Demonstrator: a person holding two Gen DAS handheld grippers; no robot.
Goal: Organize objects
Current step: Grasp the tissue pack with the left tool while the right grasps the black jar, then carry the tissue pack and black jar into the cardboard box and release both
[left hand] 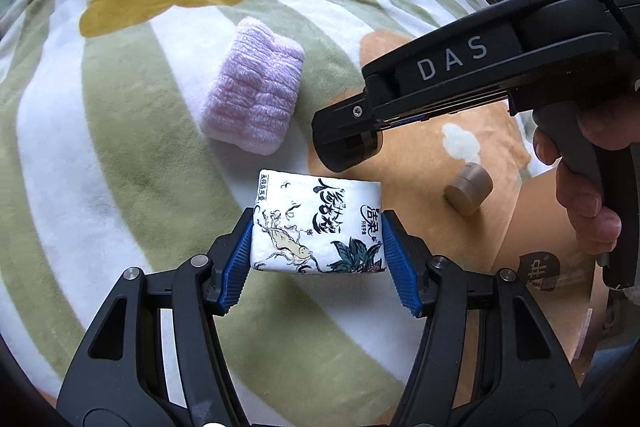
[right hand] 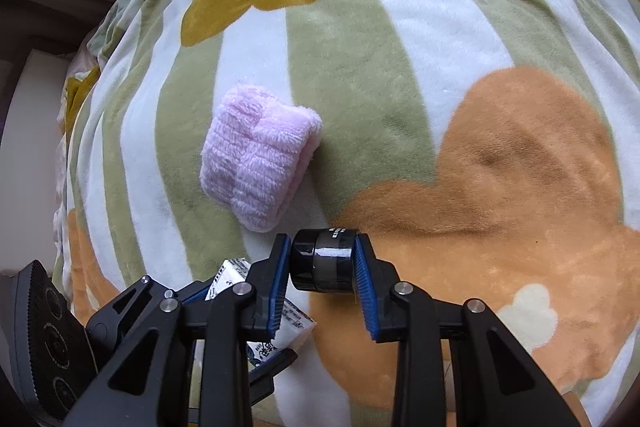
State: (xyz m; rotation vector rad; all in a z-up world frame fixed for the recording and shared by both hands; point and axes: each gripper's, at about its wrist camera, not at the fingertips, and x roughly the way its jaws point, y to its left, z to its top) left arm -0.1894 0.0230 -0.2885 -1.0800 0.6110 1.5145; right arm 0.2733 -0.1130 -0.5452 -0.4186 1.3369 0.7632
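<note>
My left gripper (left hand: 318, 247) is shut on a white tissue pack (left hand: 316, 223) printed with dark lettering and leaves, held just over the blanket. My right gripper (right hand: 322, 267) is shut on a small black jar (right hand: 322, 261); the jar also shows in the left wrist view (left hand: 352, 149), just right of and beyond the tissue pack. A folded pink towel (left hand: 252, 91) lies on the blanket beyond both grippers; in the right wrist view it (right hand: 258, 155) sits up and left of the jar. A small tan jar (left hand: 468, 193) lies on its side to the right.
A fleece blanket (right hand: 420, 27) with green stripes and mustard and orange flowers covers the surface. The tissue pack's corner (right hand: 292, 327) and part of the left gripper show at lower left in the right wrist view. A hand (left hand: 584, 195) holds the right gripper's handle.
</note>
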